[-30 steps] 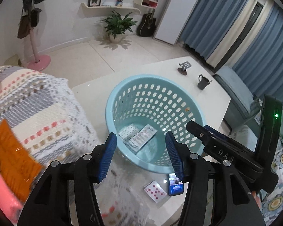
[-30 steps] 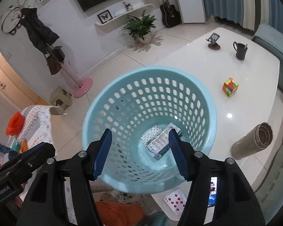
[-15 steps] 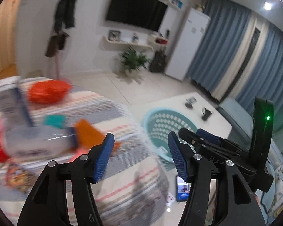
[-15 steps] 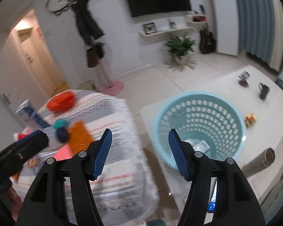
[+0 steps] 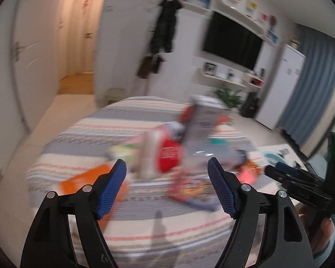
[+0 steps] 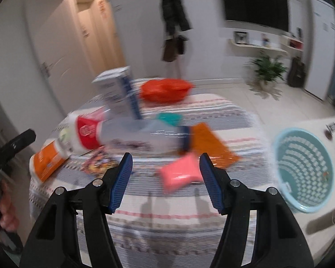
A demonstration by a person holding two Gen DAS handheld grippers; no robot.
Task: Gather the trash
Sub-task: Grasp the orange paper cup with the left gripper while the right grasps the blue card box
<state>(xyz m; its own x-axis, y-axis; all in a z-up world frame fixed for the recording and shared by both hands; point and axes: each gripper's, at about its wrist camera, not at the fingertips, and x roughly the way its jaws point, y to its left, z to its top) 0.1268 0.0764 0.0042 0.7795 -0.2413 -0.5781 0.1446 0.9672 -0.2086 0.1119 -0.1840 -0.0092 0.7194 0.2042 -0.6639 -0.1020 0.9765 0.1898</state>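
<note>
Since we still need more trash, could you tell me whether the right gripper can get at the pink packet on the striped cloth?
Probably yes: the right gripper is open and empty, and the pink packet lies uncovered just ahead of it.

Dim indoor light, heavy motion blur on both views, fisheye bending edges, dark vignetted corners

Motion-blurred litter (image 5: 167, 154) on striped cloth (image 5: 145, 223), labels perhaps unreadable
</note>
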